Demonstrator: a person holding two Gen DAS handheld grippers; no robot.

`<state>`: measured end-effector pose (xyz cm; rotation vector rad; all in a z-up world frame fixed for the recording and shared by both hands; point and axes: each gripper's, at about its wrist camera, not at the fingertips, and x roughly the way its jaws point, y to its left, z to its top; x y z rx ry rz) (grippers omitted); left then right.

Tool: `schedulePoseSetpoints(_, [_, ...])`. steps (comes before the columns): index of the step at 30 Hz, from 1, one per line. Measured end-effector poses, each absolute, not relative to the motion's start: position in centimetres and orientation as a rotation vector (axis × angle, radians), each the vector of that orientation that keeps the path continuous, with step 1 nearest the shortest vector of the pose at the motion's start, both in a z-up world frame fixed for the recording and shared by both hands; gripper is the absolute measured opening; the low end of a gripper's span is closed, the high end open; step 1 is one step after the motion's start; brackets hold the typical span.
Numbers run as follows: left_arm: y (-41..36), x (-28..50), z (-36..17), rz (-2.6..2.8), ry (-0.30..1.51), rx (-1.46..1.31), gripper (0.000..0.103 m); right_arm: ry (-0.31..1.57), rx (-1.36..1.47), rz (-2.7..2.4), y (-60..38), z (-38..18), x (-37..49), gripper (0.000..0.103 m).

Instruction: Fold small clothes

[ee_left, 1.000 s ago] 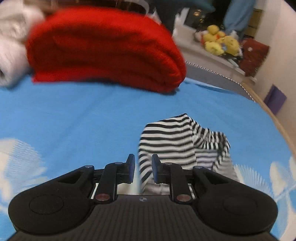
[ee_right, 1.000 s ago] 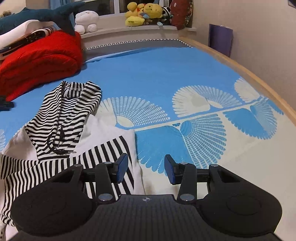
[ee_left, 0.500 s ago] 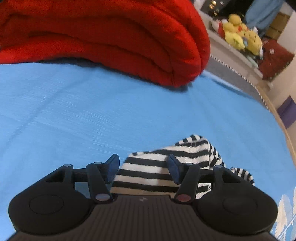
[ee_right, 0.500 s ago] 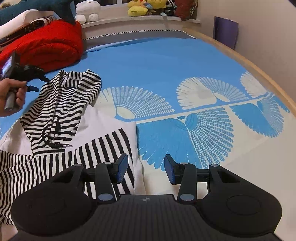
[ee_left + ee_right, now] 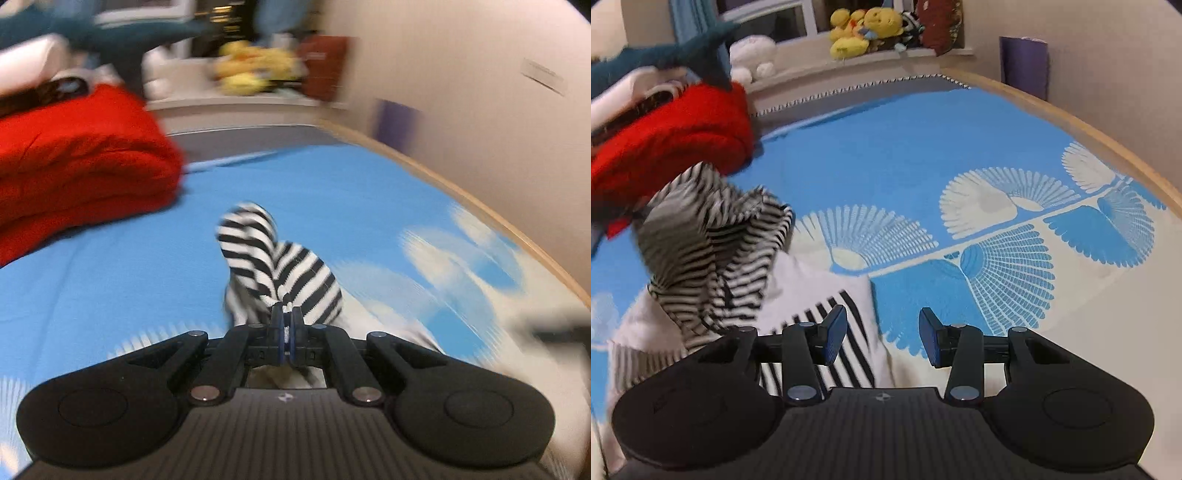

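Left gripper [image 5: 284,318] pressed together, pinching striped hood [image 5: 273,258] of small garment [image 5: 713,251], lifted over blue bedsheet [image 5: 886,147]; right gripper [image 5: 882,334] half spread, empty, above garment hem; step looks like folding hood over body; next: lay flat, release.

Warm, even indoor light, no glare I can spot. Left wrist view smears heavily with motion blur; right wrist view mostly sharp; fisheye bends both frames' edges.
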<state>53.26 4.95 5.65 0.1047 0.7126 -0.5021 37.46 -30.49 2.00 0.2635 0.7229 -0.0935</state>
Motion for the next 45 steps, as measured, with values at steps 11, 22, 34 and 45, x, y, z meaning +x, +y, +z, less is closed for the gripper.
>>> schedulePoseSetpoints(11, [11.8,33.7,3.1,-0.152,0.825,-0.257,0.010,0.649,0.408,-0.004,-29.7,4.2,34.7,0.045])
schedulePoseSetpoints(22, [15.5,41.1,-7.4,0.031,1.132,-0.739,0.025,0.979,0.599,0.142,-25.5,-1.8,37.1,0.046])
schedulePoseSetpoints(34, [13.4,40.6,-9.8,0.019,1.219,-0.629,0.002,1.060,0.646,0.138,-24.5,-5.0,37.6,0.007])
schedulePoseSetpoints(45, [16.9,37.2,0.9,-0.052,0.551,-0.638,0.001,0.554,0.938,0.177,-31.6,0.6,34.9,0.003])
